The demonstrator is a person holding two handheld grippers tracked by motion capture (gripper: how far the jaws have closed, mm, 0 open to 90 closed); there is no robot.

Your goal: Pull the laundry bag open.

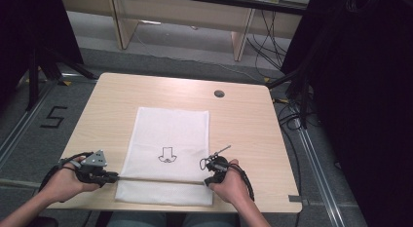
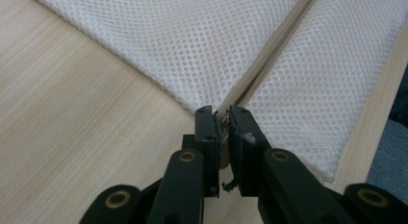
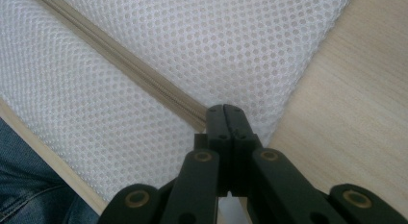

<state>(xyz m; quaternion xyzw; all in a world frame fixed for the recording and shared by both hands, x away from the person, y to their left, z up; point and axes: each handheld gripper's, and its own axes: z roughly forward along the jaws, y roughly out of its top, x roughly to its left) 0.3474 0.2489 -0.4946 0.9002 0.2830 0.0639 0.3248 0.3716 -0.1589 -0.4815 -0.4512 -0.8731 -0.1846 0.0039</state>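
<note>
Lying flat mid-table, w/ its near edge close to the person's side, is a white mesh bag; its beige zipper runs across. Left gripper jaws pinch the zipper's left end, prob. the pull, nearly closed on it. Right gripper jaws are clamped tight on the zipper's right end at the bag's edge.

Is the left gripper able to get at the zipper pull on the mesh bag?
Probably yes. The left gripper is already at the zipper end of the mesh bag, jaws nearly shut around a small pull-like piece, with nothing in the way. The right gripper pinches the other end.
</note>
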